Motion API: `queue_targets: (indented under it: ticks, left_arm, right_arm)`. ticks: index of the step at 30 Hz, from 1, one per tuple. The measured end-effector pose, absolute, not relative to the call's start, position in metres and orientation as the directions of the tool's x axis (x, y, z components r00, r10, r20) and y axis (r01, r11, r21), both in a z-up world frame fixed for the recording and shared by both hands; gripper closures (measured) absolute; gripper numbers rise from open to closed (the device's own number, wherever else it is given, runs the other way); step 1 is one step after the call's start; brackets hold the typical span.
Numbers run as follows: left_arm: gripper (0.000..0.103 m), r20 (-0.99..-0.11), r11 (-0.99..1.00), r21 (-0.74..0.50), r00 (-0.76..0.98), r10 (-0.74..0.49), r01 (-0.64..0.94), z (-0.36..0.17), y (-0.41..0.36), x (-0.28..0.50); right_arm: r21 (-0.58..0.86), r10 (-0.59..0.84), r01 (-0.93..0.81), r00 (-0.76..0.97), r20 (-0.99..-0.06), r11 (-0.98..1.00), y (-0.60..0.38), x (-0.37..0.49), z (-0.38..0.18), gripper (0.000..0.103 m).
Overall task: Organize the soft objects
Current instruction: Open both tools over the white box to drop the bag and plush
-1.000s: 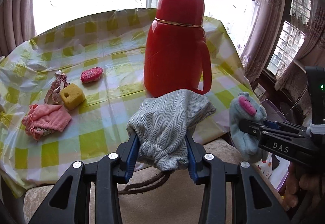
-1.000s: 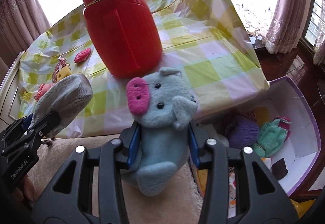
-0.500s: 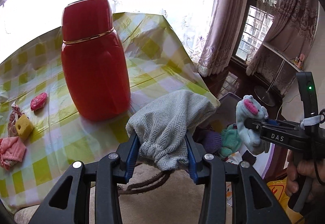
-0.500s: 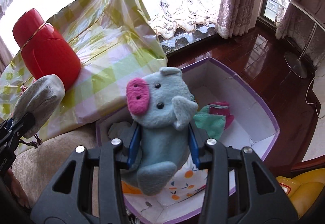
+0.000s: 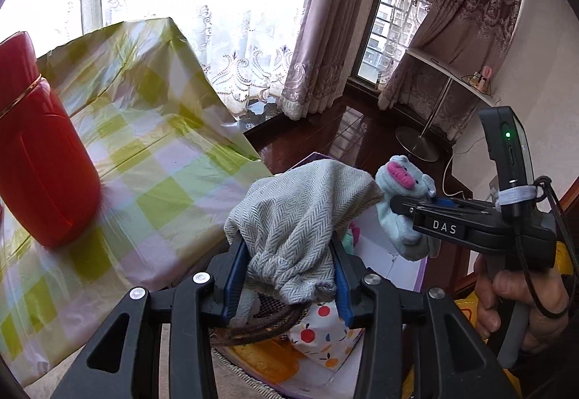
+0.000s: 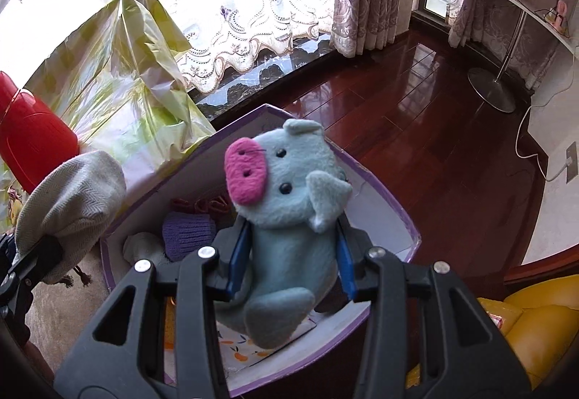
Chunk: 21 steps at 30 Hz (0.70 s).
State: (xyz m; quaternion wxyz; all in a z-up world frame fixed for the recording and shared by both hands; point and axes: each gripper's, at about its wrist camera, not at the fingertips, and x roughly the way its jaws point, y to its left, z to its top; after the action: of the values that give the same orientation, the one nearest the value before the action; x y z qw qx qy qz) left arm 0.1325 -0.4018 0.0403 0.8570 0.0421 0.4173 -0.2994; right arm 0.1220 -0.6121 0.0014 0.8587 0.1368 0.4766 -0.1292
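My left gripper [image 5: 286,276] is shut on a grey herringbone drawstring pouch [image 5: 296,214], held in the air beside the table's edge; the pouch also shows in the right wrist view [image 6: 68,203]. My right gripper [image 6: 289,258] is shut on a blue plush pig with a pink snout [image 6: 289,203] and holds it above an open purple-rimmed box [image 6: 383,189]. The pig also shows in the left wrist view [image 5: 405,207], right of the pouch. The box holds a purple knitted piece [image 6: 186,234], a white soft item [image 6: 143,247] and a fruit-print cloth [image 5: 318,337].
A red thermos [image 5: 39,167] stands on the table with the yellow-green checked cloth [image 5: 152,153]. Dark wooden floor [image 6: 434,117] lies beyond the box, with a lamp stand [image 6: 492,91] and curtains. A yellow object [image 6: 535,323] sits at the lower right.
Both grippers have swung right, away from the table, with their loads. The pig now hangs over the open box and the pouch is near the box's edge.
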Motion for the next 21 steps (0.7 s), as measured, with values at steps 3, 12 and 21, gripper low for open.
queue_targets:
  ticks: [3,12,21]
  left_arm:
    - [0.06,-0.745,0.8,-0.211,0.437,-0.504,0.562,0.037,-0.423,0.133]
    - [0.036,-0.752,0.736,-0.314,0.316,-0.578,0.6,0.022,-0.461,0.133]
    - [0.036,-0.773,0.76,-0.325,0.305,-0.557,0.563,0.013,-0.447,0.141]
  right_arm:
    - [0.111,-0.098,0.363,0.511,-0.854,0.925,-0.622,0.122,0.001,0.057]
    - [0.099,-0.119,0.38,0.51,-0.852,0.92,-0.642,0.122,0.002,0.044]
    - [0.108,-0.12,0.39,0.517,-0.848,0.914,-0.645,0.122,0.003,0.035]
